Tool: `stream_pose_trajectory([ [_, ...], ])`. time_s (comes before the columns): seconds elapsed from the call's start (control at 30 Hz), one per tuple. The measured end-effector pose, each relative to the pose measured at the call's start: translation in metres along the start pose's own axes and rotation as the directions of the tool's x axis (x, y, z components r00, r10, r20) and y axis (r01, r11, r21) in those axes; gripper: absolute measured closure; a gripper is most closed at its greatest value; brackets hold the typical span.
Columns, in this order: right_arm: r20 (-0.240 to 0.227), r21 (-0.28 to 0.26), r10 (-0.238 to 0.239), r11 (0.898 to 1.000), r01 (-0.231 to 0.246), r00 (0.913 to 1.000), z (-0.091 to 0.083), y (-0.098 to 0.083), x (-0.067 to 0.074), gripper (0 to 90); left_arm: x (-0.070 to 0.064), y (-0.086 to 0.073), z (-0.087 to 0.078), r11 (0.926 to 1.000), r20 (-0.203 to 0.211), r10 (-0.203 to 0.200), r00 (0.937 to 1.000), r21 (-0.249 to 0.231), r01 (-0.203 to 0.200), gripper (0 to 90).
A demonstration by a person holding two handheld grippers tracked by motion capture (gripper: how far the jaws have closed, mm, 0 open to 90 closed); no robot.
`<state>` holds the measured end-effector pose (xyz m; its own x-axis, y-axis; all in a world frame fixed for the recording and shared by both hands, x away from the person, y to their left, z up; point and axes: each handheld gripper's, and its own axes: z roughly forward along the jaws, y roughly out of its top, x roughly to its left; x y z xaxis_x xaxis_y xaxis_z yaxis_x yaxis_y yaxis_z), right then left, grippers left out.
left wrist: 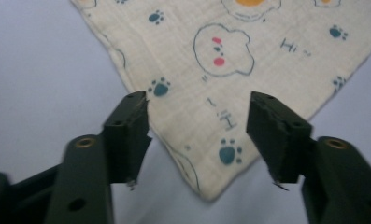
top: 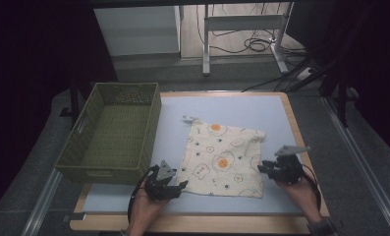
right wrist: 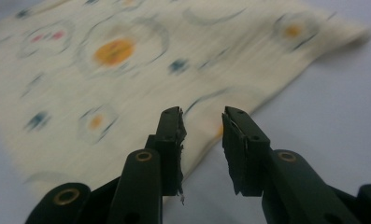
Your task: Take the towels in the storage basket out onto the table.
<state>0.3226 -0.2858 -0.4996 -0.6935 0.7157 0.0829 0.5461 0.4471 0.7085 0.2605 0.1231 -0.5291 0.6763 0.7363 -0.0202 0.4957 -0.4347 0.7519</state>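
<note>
The right gripper view is blurred, so the bag's [right wrist: 127, 70] print is hard to read there. The bag [top: 224, 160] lies flat mid-table, a basket [top: 115, 132] at its 9 o'clock. The left gripper [top: 175, 184], jaws wide, straddles its 7 o'clock corner; the right gripper [top: 267, 169], jaws narrower, sits at its 3 o'clock edge.

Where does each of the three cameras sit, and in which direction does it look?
High view: above the person's side, facing forward and down on the table; both forearms enter from below, holding the left gripper and right gripper; a green basket stands left.
Left gripper view: rides the left gripper, jaws wide apart, facing a corner of the printed cloth bag.
Right gripper view: rides the right gripper, jaws apart, facing the bag's edge.
Shared: the bag and the table surface.
</note>
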Motion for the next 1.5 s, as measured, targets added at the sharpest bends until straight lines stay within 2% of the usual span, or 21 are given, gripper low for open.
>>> stream_pose_trajectory([
  [0.13,-0.043,0.007,-0.025,1.0,0.025,0.9988,-0.013,-0.024,0.025,67.0,0.001,-0.009,-0.003,0.9998,0.003,-0.02,0.9998,-0.004,0.02,51.3],
  [0.23,-0.073,0.011,-0.028,1.0,0.029,0.997,-0.015,-0.035,0.036,63.0,0.003,-0.014,0.0,0.9995,0.004,-0.029,0.9996,0.011,0.029,51.9],
  [0.27,-0.067,0.021,-0.037,0.999,0.038,0.9971,-0.013,-0.037,0.039,63.7,0.002,-0.015,0.003,0.9995,0.008,-0.026,0.9996,0.021,0.026,53.3],
  [0.3,-0.052,0.033,-0.056,0.998,0.058,0.9971,-0.011,-0.04,0.041,66.7,0.001,-0.016,0.005,0.9996,0.022,-0.024,0.9995,0.014,0.023,56.9],
  [0.33,-0.024,0.027,-0.079,0.997,0.079,0.9966,-0.01,-0.043,0.044,75.9,0.001,-0.016,0.006,0.9996,0.041,-0.029,0.9988,0.009,0.028,62.3],
  [0.37,-0.02,0.018,-0.093,0.995,0.094,0.9954,-0.01,-0.044,0.045,83.1,0.0,-0.015,0.006,0.9994,0.055,-0.032,0.998,0.012,0.031,67.8],
  [0.4,-0.035,0.015,-0.085,0.996,0.086,0.9957,-0.011,-0.044,0.045,87.0,-0.001,-0.014,0.006,0.9994,0.072,-0.029,0.997,0.021,0.028,74.1],
  [0.47,-0.034,0.018,-0.081,0.997,0.081,0.9961,-0.013,-0.045,0.046,88.2,-0.004,-0.011,0.005,0.9991,0.082,-0.019,0.9964,0.039,0.016,84.9],
  [0.5,-0.035,0.021,-0.084,0.996,0.085,0.9958,-0.014,-0.046,0.047,88.2,-0.005,-0.011,0.004,0.9988,0.082,-0.014,0.9965,0.047,0.01,86.1],
  [0.6,-0.036,0.03,-0.087,0.996,0.088,0.9955,-0.024,-0.052,0.051,88.1,-0.008,-0.011,0.0,0.9979,0.151,-0.025,0.9882,0.063,0.016,86.3],
  [0.67,-0.041,0.034,-0.081,0.996,0.082,0.9959,-0.031,-0.059,0.053,87.5,-0.011,-0.012,-0.002,0.9972,0.192,-0.034,0.9807,0.072,0.021,82.9],
  [0.73,-0.046,0.024,-0.072,0.997,0.073,0.9963,-0.037,-0.062,0.052,85.3,-0.013,-0.008,-0.002,0.9985,0.167,-0.015,0.9859,0.054,0.006,65.7],
  [0.87,-0.028,0.0,-0.05,0.999,0.05,0.9984,-0.043,-0.057,0.042,74.7,-0.006,0.007,0.006,0.9993,0.124,-0.019,0.9921,0.034,0.014,53.2],
  [0.93,-0.033,-0.008,-0.03,1.0,0.029,0.999,-0.043,-0.051,0.033,71.0,0.0,0.017,0.012,0.9993,0.103,-0.024,0.9944,0.032,0.021,47.5],
  [1.1,0.015,-0.009,-0.036,0.999,0.037,0.9992,-0.033,-0.032,0.02,56.4,0.015,0.04,0.031,0.9998,0.073,-0.013,0.9973,0.016,0.012,38.1],
  [1.17,0.037,-0.008,-0.048,0.999,0.048,0.9982,-0.028,-0.025,0.015,53.1,0.019,0.049,0.038,0.9997,0.06,-0.014,0.9981,0.02,0.013,35.2],
  [1.27,0.04,0.005,-0.035,0.999,0.035,0.9986,-0.019,-0.016,0.007,48.0,0.027,0.06,0.048,0.9998,0.057,-0.019,0.9982,0.012,0.019,32.0],
  [1.33,0.066,0.022,-0.037,0.999,0.035,0.9972,-0.013,-0.012,0.002,44.3,0.032,0.066,0.055,0.9998,0.052,-0.016,0.9985,0.013,0.015,29.8],
  [1.37,0.067,0.02,-0.022,1.0,0.021,0.9975,-0.009,-0.01,-0.001,43.2,0.033,0.068,0.058,0.9998,0.051,-0.013,0.9986,0.016,0.012,29.1],
  [1.43,0.035,0.016,0.03,0.999,-0.03,0.999,-0.003,-0.008,-0.01,40.6,0.037,0.071,0.065,0.9995,0.054,-0.017,0.9984,0.029,0.015,26.4],
  [1.5,0.052,0.009,0.043,0.999,-0.043,0.9977,0.002,-0.006,-0.015,38.8,0.042,0.075,0.071,0.9993,0.053,-0.015,0.9985,0.034,0.013,24.6],
])
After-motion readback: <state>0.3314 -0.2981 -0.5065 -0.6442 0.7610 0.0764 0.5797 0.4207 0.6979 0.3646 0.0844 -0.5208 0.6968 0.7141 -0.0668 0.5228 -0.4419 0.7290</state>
